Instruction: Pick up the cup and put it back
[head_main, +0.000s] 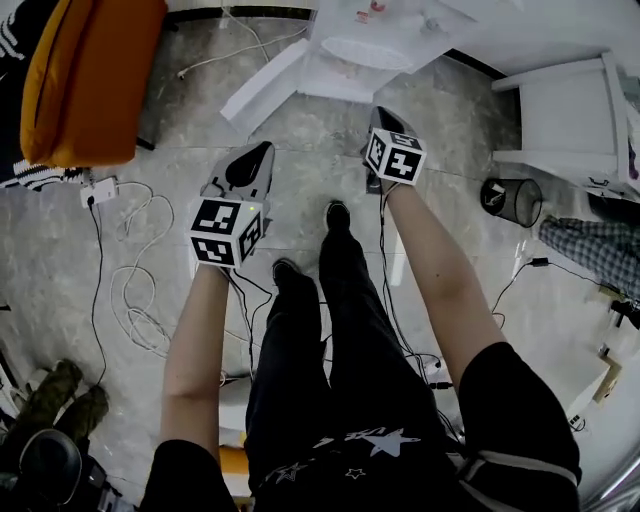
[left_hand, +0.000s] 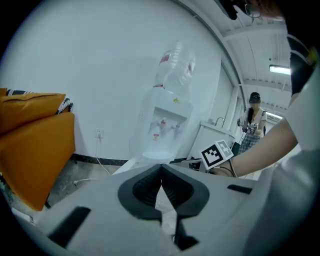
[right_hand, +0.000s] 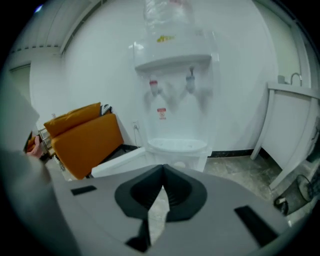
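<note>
The left gripper (left_hand: 161, 172) and right gripper (right_hand: 163, 172), smooth grey shells, hang above a marbled grey floor (head_main: 300, 200). Their ribbed black jaws are closed tip to tip on nothing. Ahead stands a glossy white dispenser (right_hand: 175, 100) beside a soft orange cushion (right_hand: 85, 135). No view shows the cup.

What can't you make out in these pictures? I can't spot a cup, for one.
The cup: in no view, so its place cannot be told.
The water dispenser: taps and red label blurred in the right gripper view; cut by the head view's top edge.
The bottle on it: smeared in the left gripper view.
The wastebasket: contents too small, head view.
</note>
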